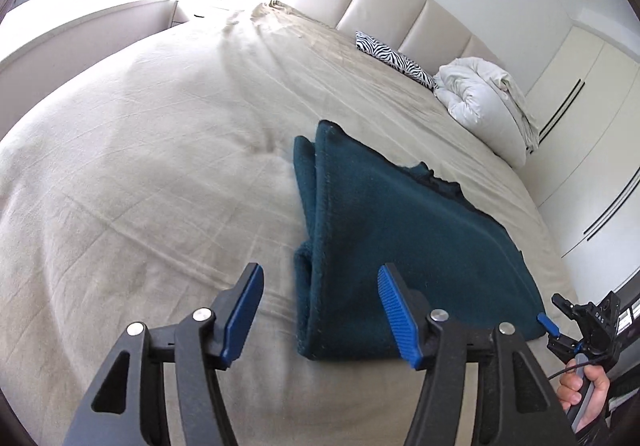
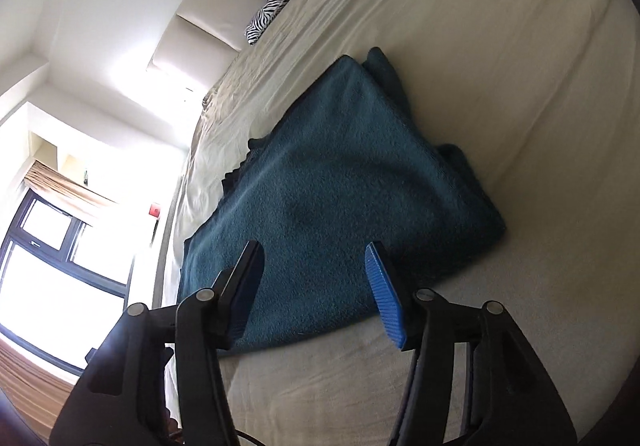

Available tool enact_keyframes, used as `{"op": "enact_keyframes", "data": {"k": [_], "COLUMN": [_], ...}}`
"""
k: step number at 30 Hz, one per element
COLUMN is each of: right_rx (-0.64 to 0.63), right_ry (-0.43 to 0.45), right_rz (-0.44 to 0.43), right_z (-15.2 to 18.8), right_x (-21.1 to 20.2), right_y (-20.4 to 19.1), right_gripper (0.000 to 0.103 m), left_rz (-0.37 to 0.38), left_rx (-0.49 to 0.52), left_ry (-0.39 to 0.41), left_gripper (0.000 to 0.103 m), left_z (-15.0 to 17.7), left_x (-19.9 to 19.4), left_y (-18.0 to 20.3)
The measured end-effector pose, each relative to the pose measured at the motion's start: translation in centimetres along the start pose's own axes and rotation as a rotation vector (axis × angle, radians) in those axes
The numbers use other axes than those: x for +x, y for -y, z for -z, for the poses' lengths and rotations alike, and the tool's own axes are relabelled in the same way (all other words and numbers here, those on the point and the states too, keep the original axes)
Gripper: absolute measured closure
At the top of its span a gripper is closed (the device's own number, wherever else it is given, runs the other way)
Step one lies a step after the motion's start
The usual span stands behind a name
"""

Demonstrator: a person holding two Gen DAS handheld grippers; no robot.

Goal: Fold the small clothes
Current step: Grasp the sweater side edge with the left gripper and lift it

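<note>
One bed, beige sheet, creased. One padded headboard at far end. One white bundled duvet and one zebra-print pillow against it. One teal cloth, folded in layers, flat on the sheet near the bed's near edge. Two grippers: left gripper above the cloth's folded edge, jaws apart, nothing between; right gripper above the cloth's near corner, jaws apart, empty. One hand visible on the right gripper's handle.

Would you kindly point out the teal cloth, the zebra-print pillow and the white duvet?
teal cloth (image 2: pixel 340 181): right wrist view, middle of its top layer.
zebra-print pillow (image 1: pixel 394 59): left wrist view, striped top face.
white duvet (image 1: pixel 476 93): left wrist view, bunched middle.
</note>
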State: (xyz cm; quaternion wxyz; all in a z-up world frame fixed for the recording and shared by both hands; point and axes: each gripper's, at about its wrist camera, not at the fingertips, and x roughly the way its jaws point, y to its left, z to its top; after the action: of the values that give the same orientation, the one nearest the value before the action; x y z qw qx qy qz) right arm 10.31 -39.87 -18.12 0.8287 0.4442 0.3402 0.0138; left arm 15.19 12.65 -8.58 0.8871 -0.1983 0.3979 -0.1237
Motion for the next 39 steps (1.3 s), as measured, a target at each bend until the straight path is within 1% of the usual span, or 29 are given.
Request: {"op": "enact_keyframes", "data": {"k": [2, 4, 6, 7, 8, 11, 12, 14, 16, 20, 22, 25, 26, 27, 29, 32, 34, 35, 36, 39], "right_rx": [-0.024, -0.051, -0.070, -0.076, -0.082, -0.115, -0.119, -0.107, -0.083, -0.065, -0.059, -0.056, -0.053, -0.051, -0.047, -0.030, -0.022, -0.017, -0.013, 0.013], "right_ry": [-0.039, -0.081, -0.113, -0.137, -0.161, -0.237, -0.257, -0.292, -0.325, -0.392, -0.421, -0.443, -0.451, -0.456, -0.474, -0.495, -0.510, -0.510, -0.509, -0.514], "right_rz": [-0.035, -0.072, -0.115, -0.136, -0.153, -0.198, -0.210, -0.236, -0.253, -0.271, -0.273, -0.277, -0.272, -0.269, -0.266, -0.251, -0.241, -0.242, -0.245, -0.260], "right_z": [-0.1, -0.2, -0.3, -0.3, -0.3, 0.2, 0.3, 0.6, 0.7, 1.4, 1.4, 1.5, 1.6, 1.6, 1.7, 2.0, 2.2, 2.3, 2.4, 2.2], "right_x": [1.8, 3.5, 5.4, 6.5, 7.6, 10.6, 11.5, 13.7, 15.5, 18.2, 20.1, 22.1, 22.3, 22.7, 23.5, 24.1, 24.7, 25.0, 25.2, 25.6], "right_y": [-2.1, -4.5, -6.7, -7.6, -8.7, -11.5, -12.2, -13.7, -14.4, -15.2, -15.9, -16.7, -16.4, -16.4, -16.4, -15.2, -14.8, -14.6, -14.5, -13.9], "right_gripper": [0.050, 0.050, 0.050, 0.050, 0.050, 0.050, 0.050, 0.050, 0.050, 0.050, 0.050, 0.050, 0.050, 0.050, 0.050, 0.050, 0.050, 0.051, 0.052, 0.052], "left_rz": [0.050, 0.107, 0.179, 0.196, 0.209, 0.240, 0.251, 0.264, 0.285, 0.320, 0.355, 0.410, 0.413, 0.400, 0.388, 0.392, 0.386, 0.377, 0.368, 0.370], "left_rx": [-0.066, -0.146, -0.256, -0.294, -0.311, -0.315, -0.322, -0.345, -0.377, -0.394, -0.412, -0.449, -0.437, -0.417, -0.368, -0.341, -0.351, -0.369, -0.380, -0.400], "left_ry": [-0.023, -0.083, -0.153, -0.175, -0.182, -0.219, -0.232, -0.266, -0.288, -0.338, -0.359, -0.385, -0.395, -0.399, -0.405, -0.411, -0.417, -0.426, -0.433, -0.429], "left_gripper": [0.041, 0.041, 0.041, 0.041, 0.041, 0.040, 0.038, 0.038, 0.038, 0.038, 0.038, 0.040, 0.044, 0.048, 0.051, 0.055, 0.060, 0.067, 0.078, 0.084], "left_z": [-1.0, -1.7, -1.9, -2.0, -2.1, -2.7, -2.8, -2.9, -3.0, -3.8, -4.6, -5.5, -5.5, -5.3, -4.8, -3.8, -3.8, -3.8, -3.8, -3.8], "left_x": [0.8, 2.6, 4.6, 5.3, 5.7, 6.8, 7.2, 8.1, 8.8, 9.7, 10.4, 11.3, 11.4, 11.4, 11.0, 10.6, 10.6, 10.8, 11.0, 11.3], "left_y": [-1.3, -2.7, -4.1, -4.7, -4.9, -4.3, -4.1, -4.1, -4.2, -4.4, -4.8, -5.6, -5.5, -5.2, -4.5, -4.2, -4.6, -4.8, -5.0, -5.3]}}
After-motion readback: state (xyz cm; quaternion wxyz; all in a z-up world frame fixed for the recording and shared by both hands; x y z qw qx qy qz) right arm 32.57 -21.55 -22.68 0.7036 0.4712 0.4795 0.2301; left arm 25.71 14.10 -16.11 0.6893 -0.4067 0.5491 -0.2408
